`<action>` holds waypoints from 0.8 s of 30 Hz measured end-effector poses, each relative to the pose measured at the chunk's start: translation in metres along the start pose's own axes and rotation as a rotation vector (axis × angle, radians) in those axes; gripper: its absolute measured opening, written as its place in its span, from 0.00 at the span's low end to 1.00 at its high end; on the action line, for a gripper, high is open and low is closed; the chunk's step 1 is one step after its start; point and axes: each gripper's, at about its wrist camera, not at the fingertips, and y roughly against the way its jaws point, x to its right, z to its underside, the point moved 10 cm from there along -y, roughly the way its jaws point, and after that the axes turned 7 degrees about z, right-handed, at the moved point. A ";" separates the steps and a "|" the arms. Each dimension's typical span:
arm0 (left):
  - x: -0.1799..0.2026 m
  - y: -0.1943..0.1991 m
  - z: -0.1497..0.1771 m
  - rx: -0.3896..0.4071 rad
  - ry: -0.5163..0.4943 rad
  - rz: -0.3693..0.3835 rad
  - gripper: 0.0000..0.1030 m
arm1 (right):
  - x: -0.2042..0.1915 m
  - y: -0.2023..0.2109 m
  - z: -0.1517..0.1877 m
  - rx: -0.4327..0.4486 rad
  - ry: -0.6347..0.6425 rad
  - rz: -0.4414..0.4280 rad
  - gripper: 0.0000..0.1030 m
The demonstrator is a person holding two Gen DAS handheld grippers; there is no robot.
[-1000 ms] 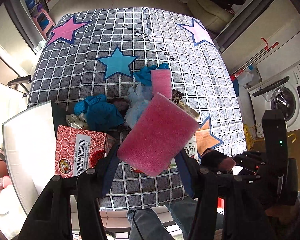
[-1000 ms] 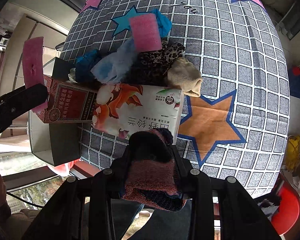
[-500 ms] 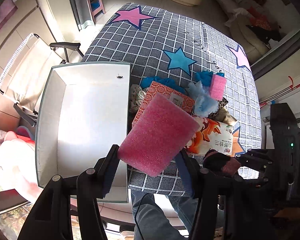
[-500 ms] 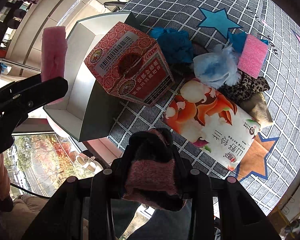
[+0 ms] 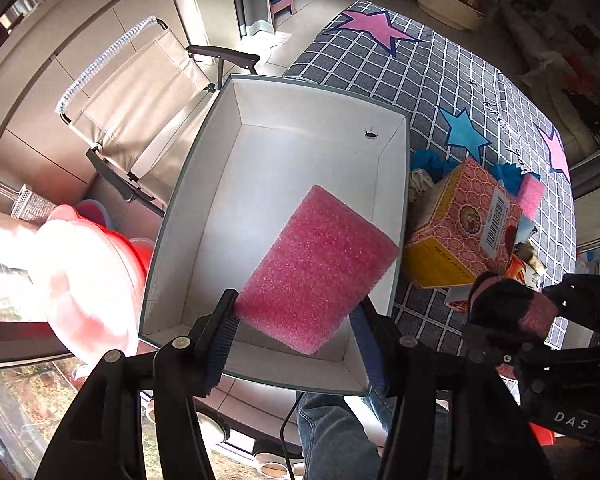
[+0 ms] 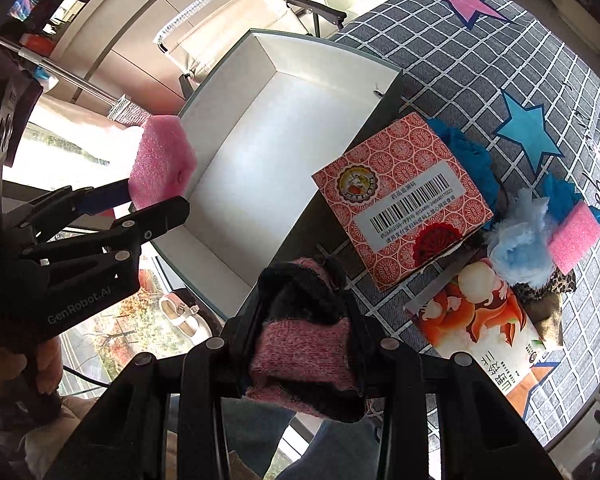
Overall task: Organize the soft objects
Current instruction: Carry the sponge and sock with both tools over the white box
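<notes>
Both grippers have swung from the pile to the white box (image 5: 394,152), left gripper (image 5: 296,320) clamping the pink sponge (image 5: 320,268) above it, right gripper (image 6: 304,332) at three o'clock clamping a knitted sock (image 6: 304,356).

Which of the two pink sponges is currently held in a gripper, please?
The larger pink sponge, clamped in the left gripper above the white box; the smaller pink sponge lies on the pile.

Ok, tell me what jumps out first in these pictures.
The big pink sponge clamped in the left gripper, hanging over the empty white box. Next, the pink-and-black knit sock pinched in the right gripper, near the box's corner. Beside the box sits the red patterned carton.
</notes>
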 end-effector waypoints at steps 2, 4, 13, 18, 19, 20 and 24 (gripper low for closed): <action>-0.007 -0.004 0.002 -0.003 0.010 -0.013 0.58 | -0.005 0.001 -0.010 0.008 0.007 -0.002 0.37; -0.013 -0.007 0.003 -0.005 0.022 -0.020 0.58 | -0.010 0.003 -0.020 0.016 0.010 -0.004 0.37; -0.031 -0.023 0.004 -0.024 0.090 -0.029 0.58 | -0.028 0.006 -0.057 0.041 0.011 -0.018 0.37; -0.034 -0.027 0.003 -0.030 0.106 -0.021 0.58 | -0.033 0.003 -0.069 0.040 0.003 -0.021 0.37; -0.034 -0.028 0.003 -0.030 0.105 -0.020 0.58 | -0.034 0.003 -0.071 0.041 0.004 -0.019 0.37; -0.035 -0.029 0.003 -0.031 0.105 -0.020 0.58 | -0.035 0.002 -0.074 0.041 0.005 -0.021 0.37; -0.039 -0.031 0.003 -0.038 0.114 -0.019 0.58 | -0.039 0.000 -0.079 0.038 0.008 -0.021 0.37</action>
